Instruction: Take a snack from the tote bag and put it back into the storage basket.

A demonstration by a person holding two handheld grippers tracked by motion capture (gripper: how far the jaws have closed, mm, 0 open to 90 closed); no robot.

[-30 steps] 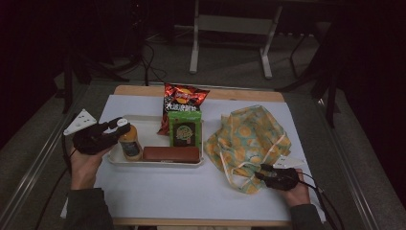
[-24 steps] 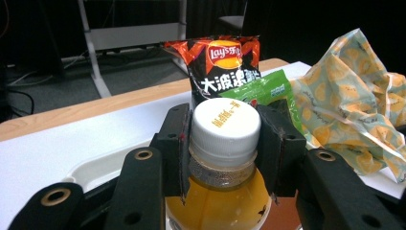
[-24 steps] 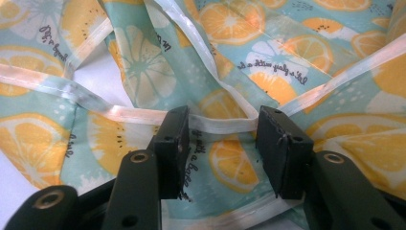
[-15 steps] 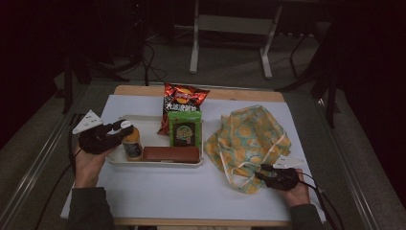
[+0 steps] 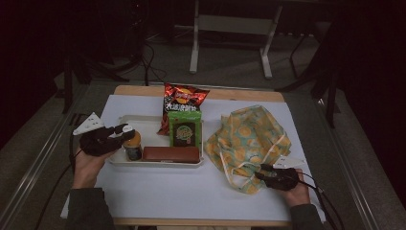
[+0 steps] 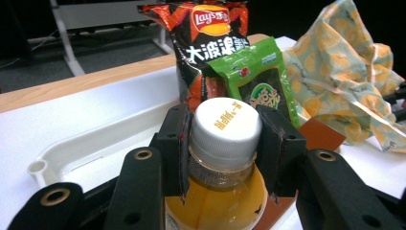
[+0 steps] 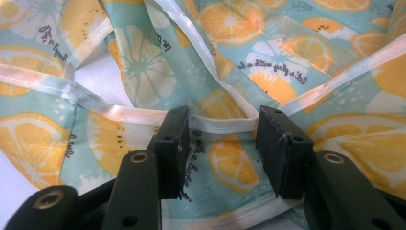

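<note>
Bottle [image 6: 225, 158] upright, cap up, between left hand-held gripper [image 6: 224, 143] pads.

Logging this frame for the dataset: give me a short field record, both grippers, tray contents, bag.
left gripper: jaws at either side of the bottle cap, touching or nearly so; firm grip cannot be told
right gripper: jaws open, a white strap of the bag between them
tray: white, holds bottle, brown box, green packet
chips: upright behind the green packet
bag: lemon print, crumpled, on the table to the right of the tray
</note>
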